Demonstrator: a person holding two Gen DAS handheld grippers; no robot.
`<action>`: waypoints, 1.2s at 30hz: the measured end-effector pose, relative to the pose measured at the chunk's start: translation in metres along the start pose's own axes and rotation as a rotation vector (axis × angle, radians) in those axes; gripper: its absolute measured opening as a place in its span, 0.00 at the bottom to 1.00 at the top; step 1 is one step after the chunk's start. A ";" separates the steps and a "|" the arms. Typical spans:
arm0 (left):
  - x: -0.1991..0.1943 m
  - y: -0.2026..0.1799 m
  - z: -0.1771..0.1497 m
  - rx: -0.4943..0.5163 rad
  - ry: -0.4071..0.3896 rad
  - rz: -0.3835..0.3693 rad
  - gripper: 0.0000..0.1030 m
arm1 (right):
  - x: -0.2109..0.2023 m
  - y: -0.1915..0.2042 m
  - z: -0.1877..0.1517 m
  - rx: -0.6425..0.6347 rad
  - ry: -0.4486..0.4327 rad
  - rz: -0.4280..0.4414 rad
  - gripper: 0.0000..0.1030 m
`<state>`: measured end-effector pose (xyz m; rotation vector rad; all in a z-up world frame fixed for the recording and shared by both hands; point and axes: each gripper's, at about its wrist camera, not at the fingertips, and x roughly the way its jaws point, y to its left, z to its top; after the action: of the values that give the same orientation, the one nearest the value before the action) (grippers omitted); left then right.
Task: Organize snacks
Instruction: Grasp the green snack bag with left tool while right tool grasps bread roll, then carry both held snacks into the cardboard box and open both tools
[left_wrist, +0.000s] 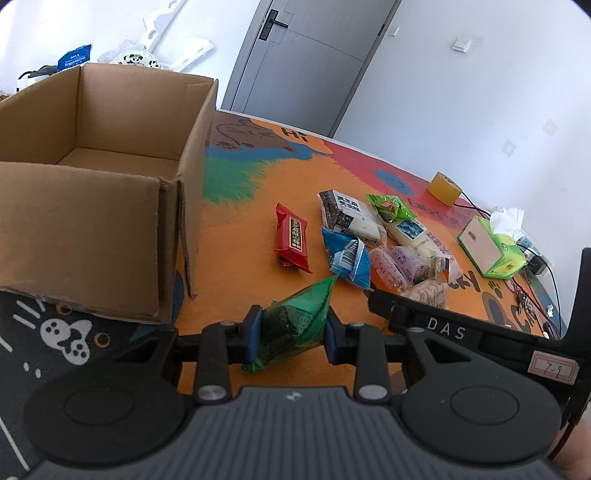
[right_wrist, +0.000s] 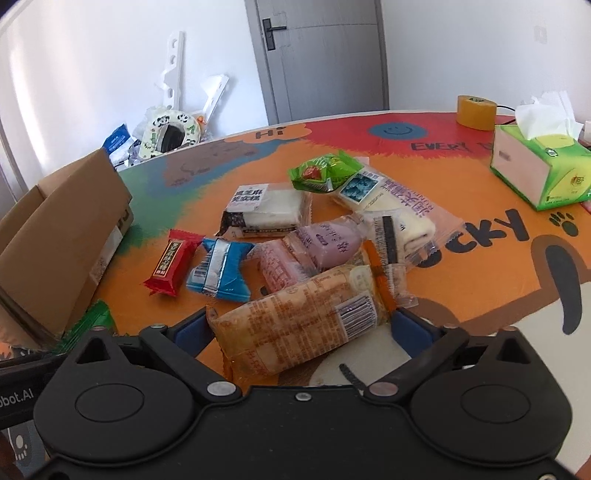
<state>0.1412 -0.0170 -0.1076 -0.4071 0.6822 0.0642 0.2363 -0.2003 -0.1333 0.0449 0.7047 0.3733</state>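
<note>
My left gripper (left_wrist: 293, 334) is shut on a green snack packet (left_wrist: 295, 321), held above the table just right of an open, empty cardboard box (left_wrist: 92, 192). My right gripper (right_wrist: 301, 328) is open around a tan wrapped cake packet (right_wrist: 295, 321) that lies between its pads; I cannot tell whether they touch it. Behind it lie a red packet (right_wrist: 170, 264), a blue packet (right_wrist: 221, 271), pink and purple packets (right_wrist: 325, 243), a white-and-black packet (right_wrist: 266, 208) and a bright green packet (right_wrist: 321, 173). The pile also shows in the left wrist view (left_wrist: 354, 236).
A green tissue box (right_wrist: 539, 173) and a yellow tape roll (right_wrist: 474, 110) stand at the table's far right, with cables nearby (left_wrist: 532, 258). The cardboard box stands at the left in the right wrist view (right_wrist: 66, 236). Clutter lies on the floor by the wall behind.
</note>
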 end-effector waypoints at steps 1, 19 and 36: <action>-0.001 -0.001 0.000 0.001 -0.002 0.002 0.31 | -0.002 -0.001 0.001 0.007 -0.006 0.008 0.79; -0.036 -0.018 0.005 0.034 -0.078 -0.009 0.31 | -0.052 -0.032 -0.005 0.108 -0.072 0.158 0.23; -0.081 -0.013 0.035 0.052 -0.213 -0.004 0.31 | -0.089 0.003 0.022 0.076 -0.167 0.278 0.24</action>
<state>0.1020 -0.0095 -0.0282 -0.3461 0.4716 0.0848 0.1870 -0.2271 -0.0606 0.2449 0.5470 0.6014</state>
